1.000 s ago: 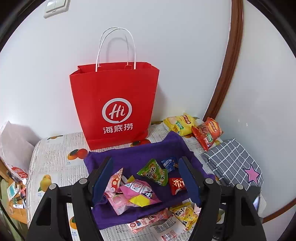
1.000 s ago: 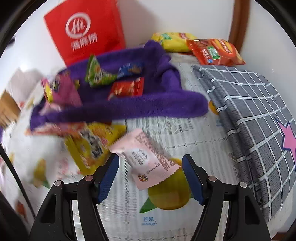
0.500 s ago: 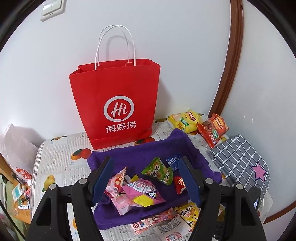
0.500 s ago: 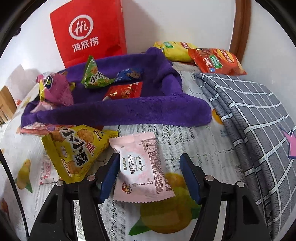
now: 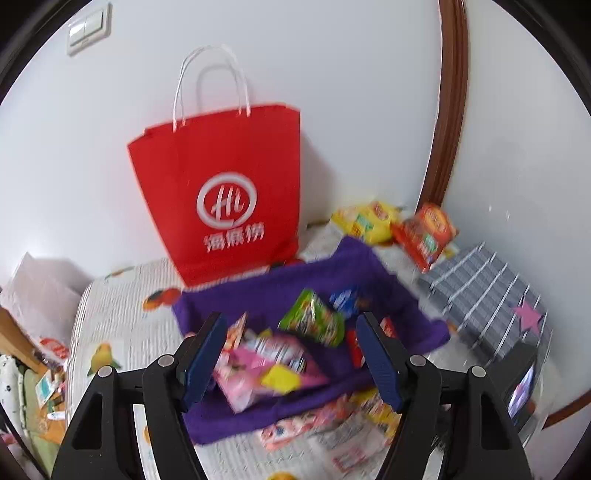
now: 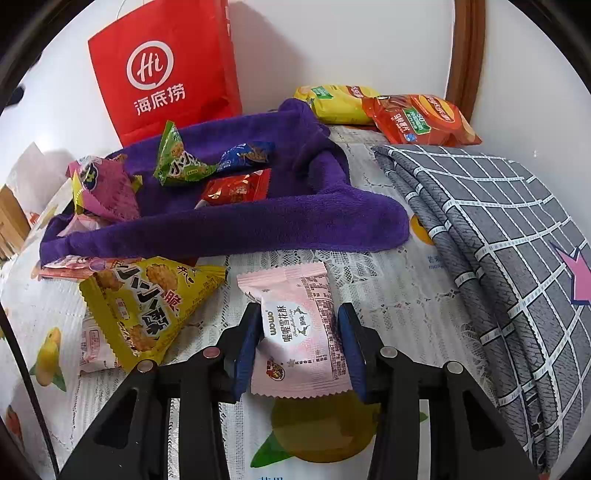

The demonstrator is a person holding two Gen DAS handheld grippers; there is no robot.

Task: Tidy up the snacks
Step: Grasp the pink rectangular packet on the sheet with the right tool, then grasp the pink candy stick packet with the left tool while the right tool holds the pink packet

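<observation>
Right gripper (image 6: 299,345), previously wide, is closing onto the pale pink foil snack packet (image 6: 295,332), just in front of the purple towel tray (image 6: 229,229). Pickup begun; left gripper (image 5: 291,362) released, empty.

A home is being shown — a lived-in room, not a shop or lab. A table is being covered by a fruit-printed cloth (image 6: 369,280), pushed against a white wall with a light switch (image 5: 88,31) and a brown wooden door frame (image 5: 448,110). A red paper shopping bag (image 5: 221,192) is being leaned on the wall — folded grey checked fabric (image 6: 498,229) and household clutter (image 5: 40,387) are being kept alongside.
</observation>
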